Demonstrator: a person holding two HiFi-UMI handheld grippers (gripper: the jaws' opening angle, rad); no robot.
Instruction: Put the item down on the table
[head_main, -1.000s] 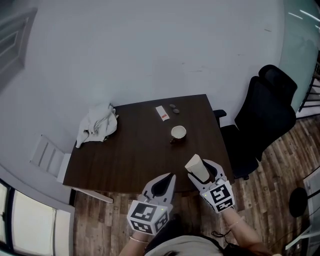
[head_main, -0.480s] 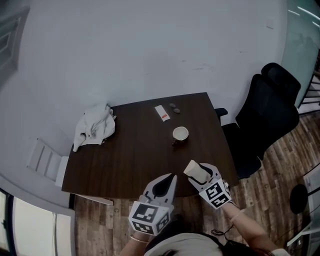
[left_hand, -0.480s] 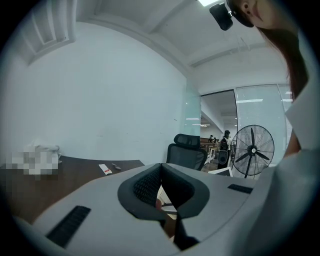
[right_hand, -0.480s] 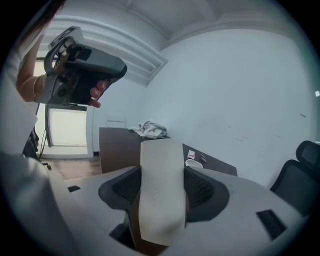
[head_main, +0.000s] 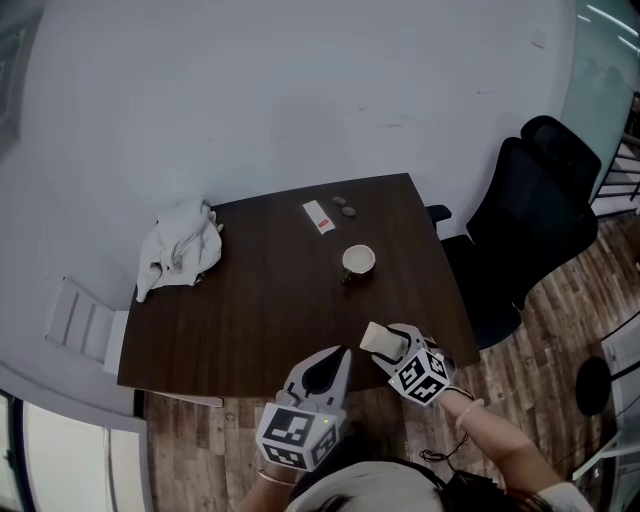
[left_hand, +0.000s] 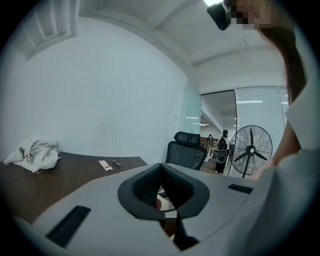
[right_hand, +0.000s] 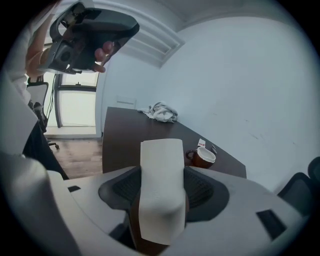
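The right claw (right_hand: 161, 189) pinches a folded white paper towel (right_hand: 161, 172) between its dark pads, and the towel stands upright, rising above the jaws. In the head view this claw hangs at the near right edge of the dark wooden bench (head_main: 250, 310); whether the towel touches the wood cannot be told. The left claw (head_main: 325, 372) sits just off the near edge with its jaws pressed together on nothing. Farther back on the bench stand a brown cup (head_main: 357, 261) (white inside), a small white sachet (head_main: 318, 216) and a crumpled white cloth (head_main: 180, 245) at the far left corner. A black office chair (head_main: 530, 230) stands to the right.
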